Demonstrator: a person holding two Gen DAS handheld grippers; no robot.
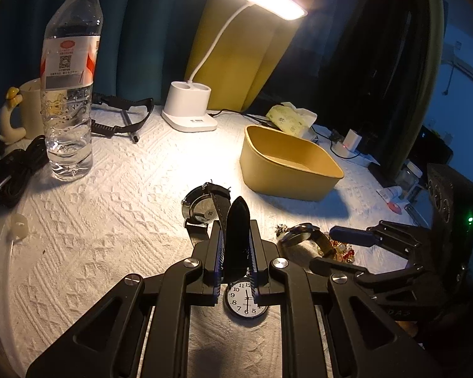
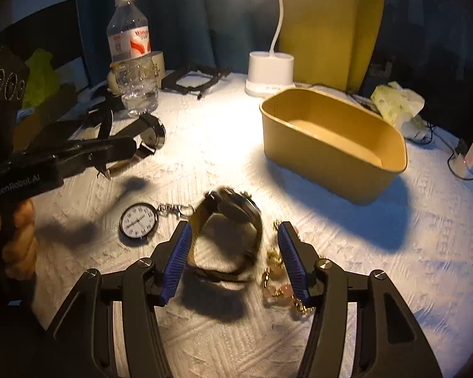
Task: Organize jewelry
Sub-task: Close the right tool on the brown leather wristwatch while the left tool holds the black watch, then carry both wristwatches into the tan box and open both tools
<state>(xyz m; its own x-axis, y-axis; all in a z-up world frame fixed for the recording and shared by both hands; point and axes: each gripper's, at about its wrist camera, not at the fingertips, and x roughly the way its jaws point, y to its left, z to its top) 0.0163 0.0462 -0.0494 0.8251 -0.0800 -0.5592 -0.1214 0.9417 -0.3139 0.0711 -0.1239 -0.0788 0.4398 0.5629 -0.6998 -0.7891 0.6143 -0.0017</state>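
My left gripper [image 1: 236,230] is shut on the black strap of a wristwatch [image 1: 206,206] and holds it above the cloth; it shows lifted in the right wrist view [image 2: 153,134]. A white-faced pocket watch [image 1: 246,299] lies under it, also in the right wrist view [image 2: 138,220]. My right gripper [image 2: 235,236] is open around a gold-and-black wristwatch [image 2: 230,220] standing on the cloth, with a gold chain with pink beads [image 2: 276,278] by its right finger. An empty yellow box [image 2: 334,138] stands beyond.
A water bottle [image 1: 69,88], a mug [image 1: 28,107] and black cables [image 1: 12,170] stand at the left. A lit white desk lamp [image 1: 189,110] is at the back. A tissue pack [image 1: 291,116] and a charger [image 1: 351,140] lie at the right.
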